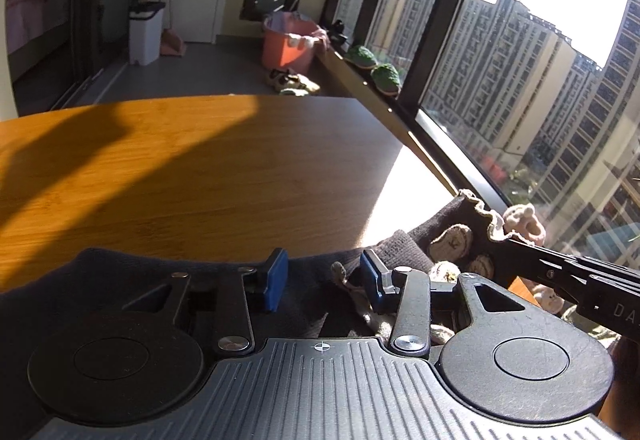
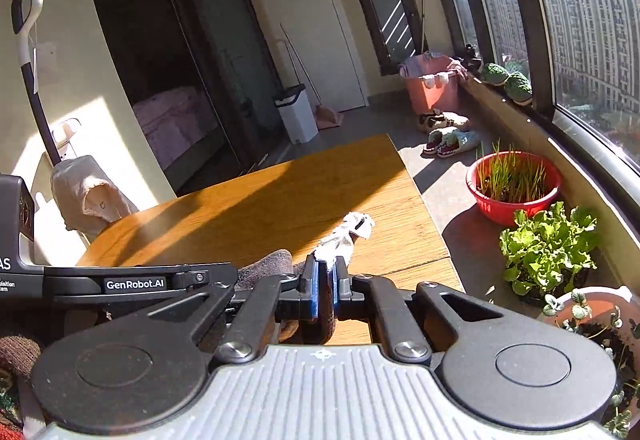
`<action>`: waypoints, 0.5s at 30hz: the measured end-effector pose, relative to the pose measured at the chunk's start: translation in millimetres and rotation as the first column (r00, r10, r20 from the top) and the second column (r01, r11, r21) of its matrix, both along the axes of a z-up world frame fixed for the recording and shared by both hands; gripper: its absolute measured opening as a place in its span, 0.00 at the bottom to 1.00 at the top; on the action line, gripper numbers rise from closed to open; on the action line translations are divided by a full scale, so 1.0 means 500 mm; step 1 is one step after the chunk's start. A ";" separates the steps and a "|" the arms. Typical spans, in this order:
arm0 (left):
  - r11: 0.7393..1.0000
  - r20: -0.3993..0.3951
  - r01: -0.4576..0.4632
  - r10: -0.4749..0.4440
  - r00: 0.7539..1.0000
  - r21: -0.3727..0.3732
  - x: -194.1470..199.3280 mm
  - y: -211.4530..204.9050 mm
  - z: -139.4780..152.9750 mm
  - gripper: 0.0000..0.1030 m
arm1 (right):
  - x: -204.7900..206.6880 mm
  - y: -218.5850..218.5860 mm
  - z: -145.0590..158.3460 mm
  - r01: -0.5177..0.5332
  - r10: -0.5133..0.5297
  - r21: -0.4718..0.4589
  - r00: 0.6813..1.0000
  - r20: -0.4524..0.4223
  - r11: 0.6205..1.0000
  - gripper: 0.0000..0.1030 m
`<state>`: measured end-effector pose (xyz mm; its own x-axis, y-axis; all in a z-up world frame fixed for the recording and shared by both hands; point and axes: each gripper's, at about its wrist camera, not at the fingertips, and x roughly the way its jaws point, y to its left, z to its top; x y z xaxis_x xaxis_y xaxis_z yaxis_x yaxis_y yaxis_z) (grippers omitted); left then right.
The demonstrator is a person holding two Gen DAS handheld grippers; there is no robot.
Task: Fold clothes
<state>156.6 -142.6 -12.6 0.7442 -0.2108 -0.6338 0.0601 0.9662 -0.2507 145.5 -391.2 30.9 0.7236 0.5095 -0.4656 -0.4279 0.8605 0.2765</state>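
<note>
A dark garment (image 1: pixel 404 248) with pale animal patches and a frilled beige hem (image 1: pixel 486 215) lies at the near right of the wooden table (image 1: pixel 180 175). My left gripper (image 1: pixel 324 280) hovers over its dark cloth, blue pads (image 1: pixel 276 280) well apart and open. From the right, my right gripper (image 1: pixel 504 240) reaches in and pinches the frilled hem. In the right wrist view, the right gripper (image 2: pixel 326 280) is shut on the pale hem (image 2: pixel 348 236), which sticks out past the pads above the table (image 2: pixel 280 199). The left gripper's body (image 2: pixel 132 284) crosses at the left.
The window (image 1: pixel 520 79) and its sill run along the table's right side, with green slippers (image 1: pixel 372 65) on the sill. On the floor stand a pink bucket (image 2: pixel 432 83), a white bin (image 2: pixel 296 111), shoes (image 2: pixel 448 139), a red basin (image 2: pixel 512 187) and potted plants (image 2: pixel 548 244).
</note>
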 end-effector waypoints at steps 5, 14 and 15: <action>0.996 0.029 -0.052 0.054 0.998 -0.067 -0.015 0.037 0.032 0.44 | -0.089 0.141 -0.007 -0.150 0.209 -0.327 0.966 0.155 0.933 0.06; 0.998 0.038 0.056 -0.055 0.998 -0.026 -0.023 -0.015 0.056 0.51 | -0.113 0.181 -0.030 -0.143 0.241 -0.432 0.953 0.182 0.890 0.06; 0.999 0.015 0.050 -0.050 0.999 -0.006 -0.016 -0.020 0.038 0.50 | -0.110 0.171 -0.026 -0.148 0.235 -0.410 0.957 0.172 0.900 0.07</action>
<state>148.5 -152.8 6.3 0.7420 -0.2522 -0.6211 0.1123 0.9602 -0.2558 90.7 -305.9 18.0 0.7338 0.4585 -0.5014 -0.6061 0.7752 -0.1782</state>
